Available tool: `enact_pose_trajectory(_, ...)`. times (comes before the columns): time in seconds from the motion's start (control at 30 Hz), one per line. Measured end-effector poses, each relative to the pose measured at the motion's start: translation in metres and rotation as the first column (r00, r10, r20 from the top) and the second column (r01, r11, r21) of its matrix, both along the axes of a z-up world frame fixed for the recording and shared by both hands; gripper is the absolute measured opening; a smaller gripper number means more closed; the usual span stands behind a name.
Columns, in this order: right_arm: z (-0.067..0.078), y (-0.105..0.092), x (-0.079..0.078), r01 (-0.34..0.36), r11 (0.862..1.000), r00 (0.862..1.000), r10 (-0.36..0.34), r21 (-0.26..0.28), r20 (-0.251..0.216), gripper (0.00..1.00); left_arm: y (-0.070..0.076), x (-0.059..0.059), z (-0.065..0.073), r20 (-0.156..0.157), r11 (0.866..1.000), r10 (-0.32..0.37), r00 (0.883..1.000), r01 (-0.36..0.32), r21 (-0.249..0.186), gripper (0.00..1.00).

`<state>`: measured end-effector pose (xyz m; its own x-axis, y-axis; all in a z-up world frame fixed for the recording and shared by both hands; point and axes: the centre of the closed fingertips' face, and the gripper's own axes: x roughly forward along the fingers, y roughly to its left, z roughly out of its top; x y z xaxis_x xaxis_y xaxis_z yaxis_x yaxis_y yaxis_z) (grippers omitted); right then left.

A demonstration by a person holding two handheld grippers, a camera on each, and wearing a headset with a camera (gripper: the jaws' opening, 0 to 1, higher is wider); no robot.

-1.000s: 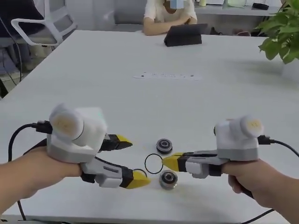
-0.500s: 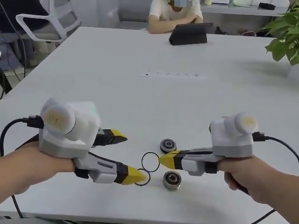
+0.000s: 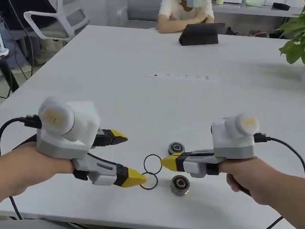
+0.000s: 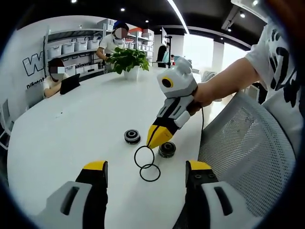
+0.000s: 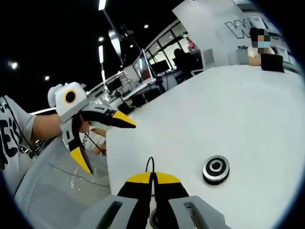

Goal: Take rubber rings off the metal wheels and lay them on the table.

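Note:
Two small metal wheels (image 3: 176, 148) (image 3: 180, 184) lie on the white table (image 3: 157, 100) near its front edge. My right gripper (image 3: 165, 162) is shut, with a thin black rubber ring (image 3: 152, 163) pinched at its yellow tips; the ring (image 5: 150, 164) pokes out between them in the right gripper view. A second ring (image 3: 149, 181) lies flat on the table just in front of it. My left gripper (image 3: 129, 159) stands open to the left of both rings, its lower fingertip (image 3: 137, 180) touching or almost touching the loose ring (image 4: 150, 172). The wheels (image 4: 132, 136) (image 4: 167, 149) flank my right gripper (image 4: 155, 139).
A power strip (image 3: 182, 76) lies mid-table. At the far side a person sits behind a dark tablet (image 3: 198, 37). A plant (image 3: 294, 43) stands at the right edge, and an office chair (image 3: 57, 21) at the far left. Cables trail from both grippers.
My right gripper has drawn the pinched ring a little to the left, away from the two wheels. The left gripper stays open in about the same place; the head camera has shifted.

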<state>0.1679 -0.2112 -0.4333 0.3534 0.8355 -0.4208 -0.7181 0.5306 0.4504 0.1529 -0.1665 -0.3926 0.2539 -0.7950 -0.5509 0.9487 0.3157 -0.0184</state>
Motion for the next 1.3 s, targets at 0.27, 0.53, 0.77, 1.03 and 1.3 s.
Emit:
enact_pose_trajectory(0.27, -0.004, 0.002, 0.005, 0.005, 1.000, 1.000, -0.005, -0.009, 0.000, 0.00, 0.005, 0.000, 0.001, 0.001, 1.000, 0.011, 1.000, -0.011, 0.001, 0.64)
enact_pose_trajectory(0.53, -0.011, 0.006, 0.010, 0.009, 1.000, 1.000, -0.009, -0.028, -0.001, 0.00, 0.012, 0.000, 0.001, 0.001, 1.000, 0.023, 1.000, -0.023, 0.006, 0.64)
enact_pose_trajectory(0.77, -0.014, 0.004, 0.019, 0.037, 0.998, 0.999, -0.037, -0.044, 0.003, 0.00, 0.018, 0.000, 0.001, 0.000, 0.999, 0.032, 0.999, -0.032, 0.008, 0.64)
enact_pose_trajectory(1.03, -0.022, 0.003, 0.022, 0.042, 0.997, 0.999, -0.042, -0.065, -0.008, 0.00, 0.025, -0.001, 0.000, -0.002, 0.999, 0.040, 0.999, -0.040, 0.016, 0.64)
enact_pose_trajectory(1.3, -0.026, 0.003, 0.022, 0.036, 0.996, 0.999, -0.037, -0.083, -0.011, 0.00, 0.026, -0.001, 0.000, -0.003, 0.999, 0.043, 0.999, -0.043, 0.017, 0.64)
